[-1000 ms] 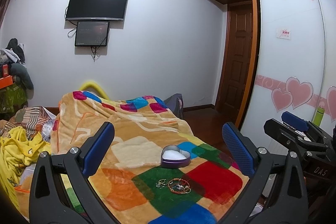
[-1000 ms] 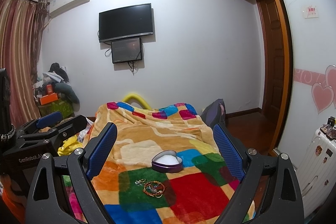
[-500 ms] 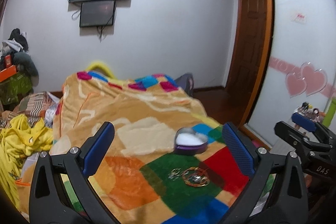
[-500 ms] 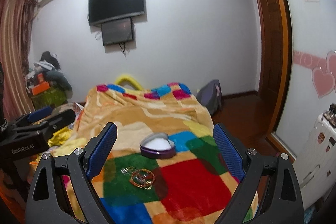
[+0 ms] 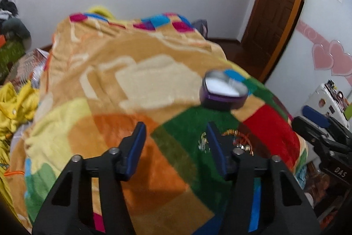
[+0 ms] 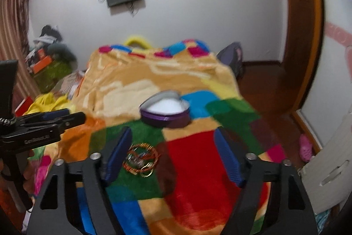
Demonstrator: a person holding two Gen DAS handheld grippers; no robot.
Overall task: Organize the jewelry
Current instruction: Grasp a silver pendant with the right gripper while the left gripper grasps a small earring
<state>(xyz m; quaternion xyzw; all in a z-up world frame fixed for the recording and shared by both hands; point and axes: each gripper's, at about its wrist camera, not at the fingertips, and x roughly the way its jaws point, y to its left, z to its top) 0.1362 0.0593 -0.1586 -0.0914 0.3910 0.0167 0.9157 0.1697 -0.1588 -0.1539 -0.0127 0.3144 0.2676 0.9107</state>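
Note:
A heart-shaped purple box (image 5: 223, 91) (image 6: 165, 111) with a white lining lies open on the patchwork blanket (image 5: 132, 85) (image 6: 198, 158). In front of it on a green patch sits a small heap of jewelry (image 5: 241, 140) (image 6: 140, 158), orange bracelets and gold pieces. My left gripper (image 5: 176, 142) hovers above the blanket with its jaws closing on nothing; the jewelry shows just past its right finger. My right gripper (image 6: 173, 153) is also closing, the heap showing beside its left finger, untouched. Each gripper appears in the other's view, the right gripper (image 5: 319, 127) and the left gripper (image 6: 50, 122).
Yellow clothes (image 5: 13, 107) are piled left of the bed. A brown door (image 5: 275, 3) and a wardrobe with pink hearts (image 5: 330, 58) stand to the right. A white suitcase (image 6: 330, 158) and a pink slipper (image 6: 305, 147) are on the floor beside the bed.
Both cameras tipped downward and came closer to the blanket, so box and jewelry look larger. Both grippers' jaws narrowed from wide open.

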